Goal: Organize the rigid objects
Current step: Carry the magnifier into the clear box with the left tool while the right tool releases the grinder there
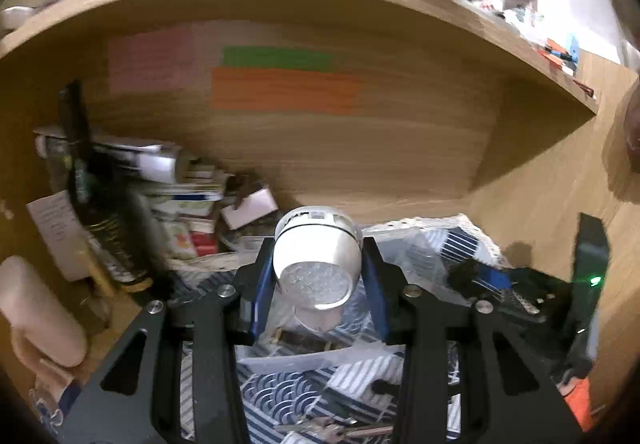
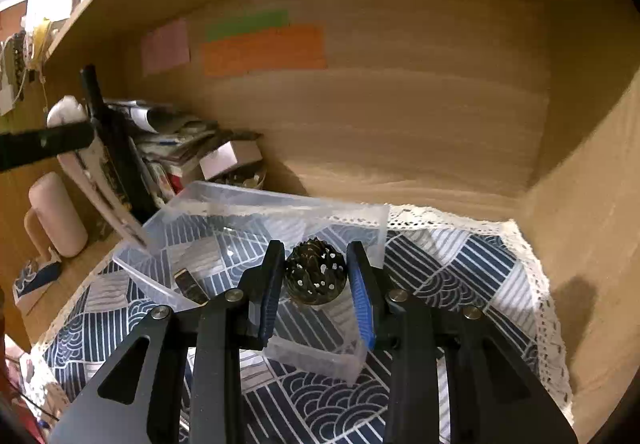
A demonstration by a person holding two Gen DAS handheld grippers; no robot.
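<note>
While both hands carry something above the patterned cloth (image 2: 460, 268) inside the wooden cubby, the relation that matters is where each load sits against the clear plastic bin (image 2: 248, 212). The right gripper (image 2: 316, 284) pinches a dark, perforated metal ball (image 2: 315, 271) between its blue pads, held aloft and seemingly over the bin's near right corner, so the open tray lies directly ahead and to the left of those jaws. The left gripper (image 1: 318, 268) is clamped on a small white dome lamp (image 1: 316, 252), its sparkly lens turned back toward the camera and its long axis running roughly along the fingers, base pointing away to the back wall. From that view the bin is blurred and hard to place; plastic seems to lie below and ahead of the jaws. I judge the right hand the nearer to a drop, needing only a short advance over the rim, though the ball is round and may roll to the small dark rectangular object (image 2: 191, 286) already lying in the bin.
</note>
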